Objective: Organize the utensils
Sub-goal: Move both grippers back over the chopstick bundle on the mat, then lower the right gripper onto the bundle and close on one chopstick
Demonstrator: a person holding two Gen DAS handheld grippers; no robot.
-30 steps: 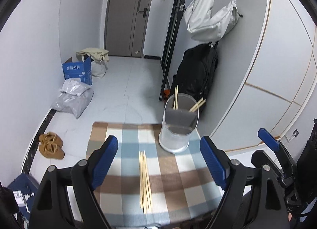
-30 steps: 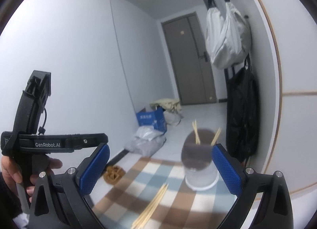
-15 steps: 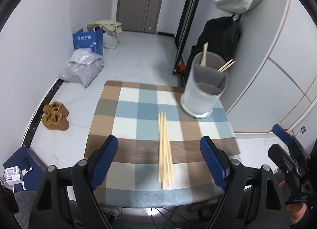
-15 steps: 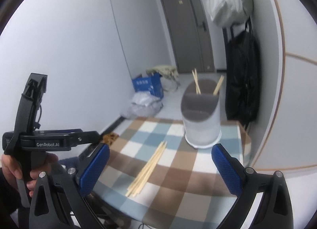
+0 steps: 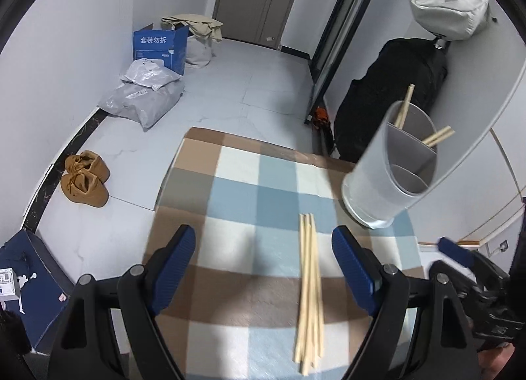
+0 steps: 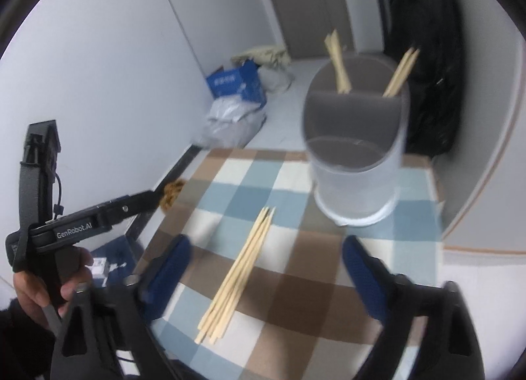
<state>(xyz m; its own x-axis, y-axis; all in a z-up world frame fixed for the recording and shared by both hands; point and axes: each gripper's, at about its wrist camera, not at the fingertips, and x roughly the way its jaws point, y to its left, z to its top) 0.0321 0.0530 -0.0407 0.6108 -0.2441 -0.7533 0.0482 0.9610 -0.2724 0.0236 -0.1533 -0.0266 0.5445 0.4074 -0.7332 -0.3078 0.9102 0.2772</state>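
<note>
Several pale wooden chopsticks lie bundled on the blue-and-brown checked tablecloth, long axis running away from us, tips toward the frosted grey divided holder, just short of it. Approach phase, I'd say: the left gripper and the right gripper both hover spread wide, empty. Next call: descend, pinch across the bundle.

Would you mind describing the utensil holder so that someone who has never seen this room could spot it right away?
Start at the checked blue, brown and white cloth covering the table. At its far right corner stands the utensil holder, a pale translucent cylinder with grey dividers inside. It is the only upright thing on the cloth, with chopsticks poking from its rear compartments, whereas the loose chopsticks lie flat in front of it.
</note>
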